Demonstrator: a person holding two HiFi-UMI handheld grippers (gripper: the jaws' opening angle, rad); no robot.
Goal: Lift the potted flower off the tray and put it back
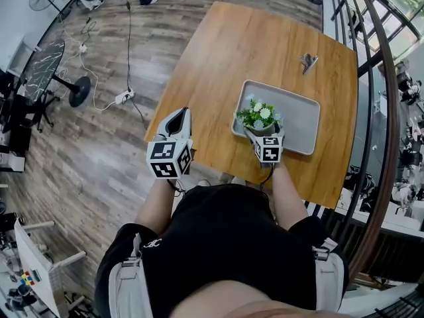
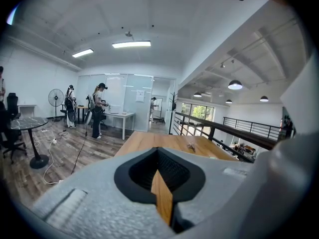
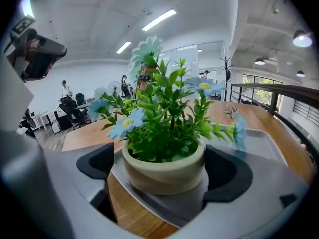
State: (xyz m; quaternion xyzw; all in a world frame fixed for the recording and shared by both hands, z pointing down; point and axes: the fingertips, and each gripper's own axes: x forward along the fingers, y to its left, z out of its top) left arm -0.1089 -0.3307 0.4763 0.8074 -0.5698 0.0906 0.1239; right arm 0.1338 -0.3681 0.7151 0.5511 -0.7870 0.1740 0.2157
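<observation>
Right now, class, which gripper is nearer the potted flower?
Right. The right gripper has its jaws either side of the potted flower on the tray; the left gripper is shut, well left of it, at the table edge.

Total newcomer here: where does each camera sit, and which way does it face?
Head view: on the person's head, facing steeply down at table, tray, potted flower; shows torso, forearms, left gripper, right gripper.
Left gripper view: rides that gripper, faces along the table into the room; shows its jaws together.
Right gripper view: rides that gripper, faces the potted flower; shows its jaws apart either side of it.
Shared: all show the table; head and right gripper views share flower and tray.
</observation>
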